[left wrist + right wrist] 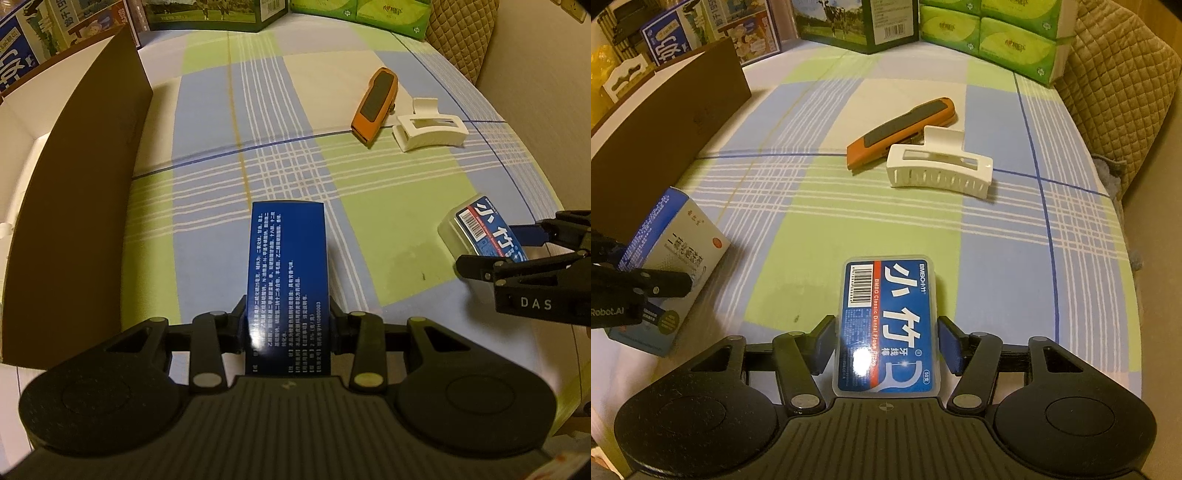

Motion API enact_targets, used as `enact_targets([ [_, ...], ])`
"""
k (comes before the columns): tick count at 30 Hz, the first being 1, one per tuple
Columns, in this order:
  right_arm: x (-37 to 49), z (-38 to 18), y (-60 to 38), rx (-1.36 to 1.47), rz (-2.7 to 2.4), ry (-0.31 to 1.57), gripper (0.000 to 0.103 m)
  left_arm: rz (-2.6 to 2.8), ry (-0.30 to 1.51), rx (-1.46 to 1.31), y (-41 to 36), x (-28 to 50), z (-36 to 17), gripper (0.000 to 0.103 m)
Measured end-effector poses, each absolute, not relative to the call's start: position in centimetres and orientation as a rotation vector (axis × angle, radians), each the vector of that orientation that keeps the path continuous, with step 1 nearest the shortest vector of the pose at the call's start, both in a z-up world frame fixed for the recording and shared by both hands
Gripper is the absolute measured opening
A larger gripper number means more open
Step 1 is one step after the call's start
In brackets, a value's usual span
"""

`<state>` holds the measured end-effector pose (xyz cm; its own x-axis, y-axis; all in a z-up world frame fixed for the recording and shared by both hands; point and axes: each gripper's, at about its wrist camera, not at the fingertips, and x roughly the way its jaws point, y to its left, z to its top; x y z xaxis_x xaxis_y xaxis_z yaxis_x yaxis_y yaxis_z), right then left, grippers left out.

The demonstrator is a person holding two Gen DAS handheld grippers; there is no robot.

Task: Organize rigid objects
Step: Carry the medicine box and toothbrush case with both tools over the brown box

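Holding two things at once, we have the left gripper [288, 325] nearly closed, clamped on the blue medicine box [287, 280], whose long axis runs straight out ahead of the jaws. Our right gripper [886, 345] stands partly open around the floss case [888, 325]; its right pad looks slightly clear. The brown storage box [74, 206] lies just left of the left jaws, so we judge that hand nearer.
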<state>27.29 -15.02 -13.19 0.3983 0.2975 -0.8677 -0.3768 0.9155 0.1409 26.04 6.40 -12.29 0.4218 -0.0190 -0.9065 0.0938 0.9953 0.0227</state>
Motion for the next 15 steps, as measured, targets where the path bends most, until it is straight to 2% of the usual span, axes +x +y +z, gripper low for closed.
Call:
enact_targets([
  [15, 26.5, -10.0, -14.1, -0.057, 0.499, 1.012, 0.054, -0.08, 1.05, 0.038, 7.2, 25.0, -9.1, 0.034],
])
